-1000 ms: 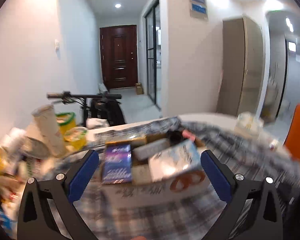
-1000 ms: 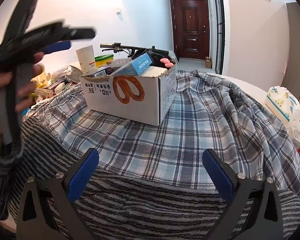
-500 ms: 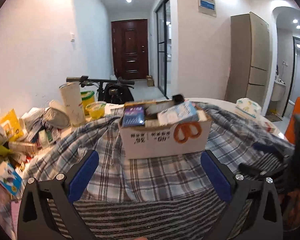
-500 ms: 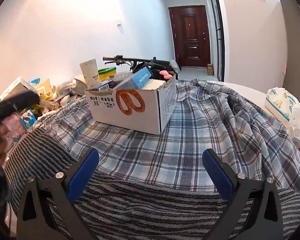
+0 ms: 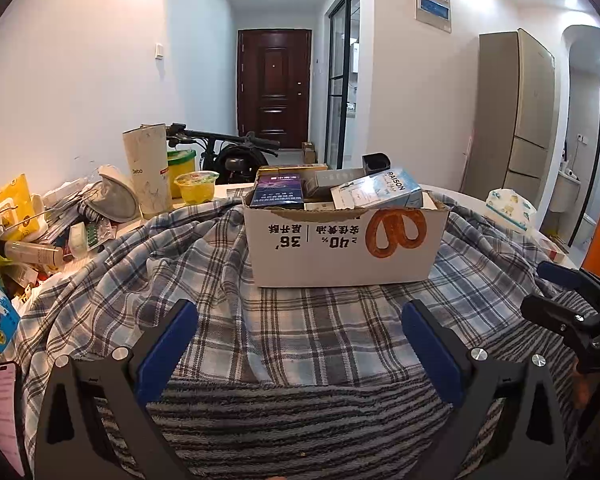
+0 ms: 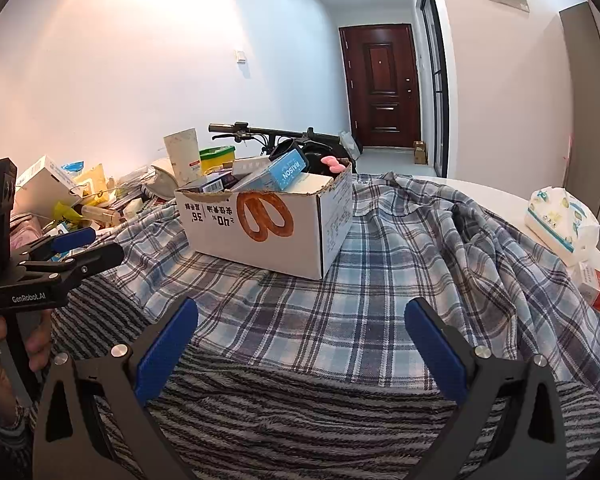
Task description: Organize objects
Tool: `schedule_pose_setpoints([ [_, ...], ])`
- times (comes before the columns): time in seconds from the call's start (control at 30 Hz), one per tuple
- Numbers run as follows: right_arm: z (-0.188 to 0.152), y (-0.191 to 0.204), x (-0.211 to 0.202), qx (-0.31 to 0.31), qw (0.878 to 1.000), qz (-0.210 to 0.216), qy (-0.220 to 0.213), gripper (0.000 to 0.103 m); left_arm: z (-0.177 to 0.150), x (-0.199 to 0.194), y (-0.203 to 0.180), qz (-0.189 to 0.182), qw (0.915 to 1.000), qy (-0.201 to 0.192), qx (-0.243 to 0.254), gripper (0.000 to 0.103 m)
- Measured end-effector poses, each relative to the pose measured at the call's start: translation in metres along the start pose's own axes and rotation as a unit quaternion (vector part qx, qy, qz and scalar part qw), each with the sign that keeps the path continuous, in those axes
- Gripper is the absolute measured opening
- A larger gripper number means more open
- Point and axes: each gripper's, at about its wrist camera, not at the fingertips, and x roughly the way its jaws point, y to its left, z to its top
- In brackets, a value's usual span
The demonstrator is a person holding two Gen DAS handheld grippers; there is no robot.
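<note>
While both hand-held grippers are hovering wide and empty over the striped cloth, nothing is being carried.

The left hand-held gripper and right hand-held gripper are facing the plaid cloth; beyond it, the cardboard box is sitting heaped with packs. Judging by that heap, the tilted blue carton is risking a slide if nudged. Only the right view is showing the red-and-white box at the bench edge; the left is showing the clutter pile.

open white carton, upright, crammed with boxes
</note>
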Motion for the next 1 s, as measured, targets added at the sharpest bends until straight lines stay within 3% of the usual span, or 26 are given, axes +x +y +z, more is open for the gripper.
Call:
schedule_pose_setpoints([
  [0.2, 0.000, -0.003, 0.005, 0.008, 1.000, 0.005, 0.017, 0.103, 0.000, 0.001, -0.002, 0.001, 1.0000, 0.002, 0.003, 0.103],
  [0.37, -0.001, -0.001, 0.007, 0.004, 0.999, 0.035, 0.020, 0.103, 0.000, 0.000, -0.001, 0.002, 1.0000, 0.001, 0.001, 0.103],
  [1.0, 0.000, -0.004, 0.006, 0.011, 0.999, 0.030, 0.015, 0.103, 0.000, 0.005, -0.013, -0.001, 0.9995, 0.007, 0.030, 0.103],
])
